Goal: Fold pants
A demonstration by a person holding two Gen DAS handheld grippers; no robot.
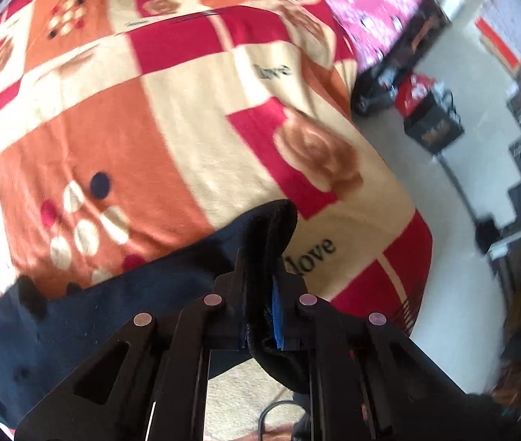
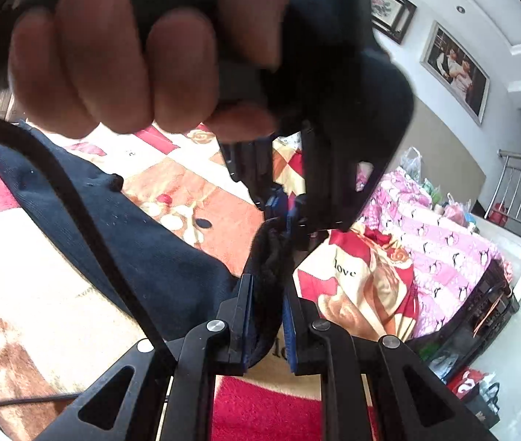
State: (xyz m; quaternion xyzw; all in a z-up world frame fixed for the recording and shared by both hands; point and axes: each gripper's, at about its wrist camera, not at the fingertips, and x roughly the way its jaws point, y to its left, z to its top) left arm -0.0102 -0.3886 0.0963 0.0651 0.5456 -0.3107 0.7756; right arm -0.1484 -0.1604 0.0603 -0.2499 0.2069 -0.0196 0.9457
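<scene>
1. Pants (image 1: 87, 316), dark navy, lie across the lower left of the left wrist view on a blanket (image 1: 172, 117) checked in orange, cream and red with rose prints and the word "love".
2. One bunched end of the fabric rises from the blanket into the left claw (image 1: 260, 294), whose blue-padded fingers are pinching that fold.
3. To the right, the bed's edge drops to a pale floor (image 1: 407, 169) with dark bags near it.
4. In the right wrist view the pants (image 2: 143, 242) stretch from the upper left down to the right claw (image 2: 266, 294), which is pressed together on a thick dark fold.
5. Just above it, the left hand (image 2: 113, 62) grips the other tool, whose claw (image 2: 282, 213) meets the same fold.
6. Farther right lies a pink penguin-print cover (image 2: 440, 235), with framed pictures (image 2: 455, 70) on the wall.
</scene>
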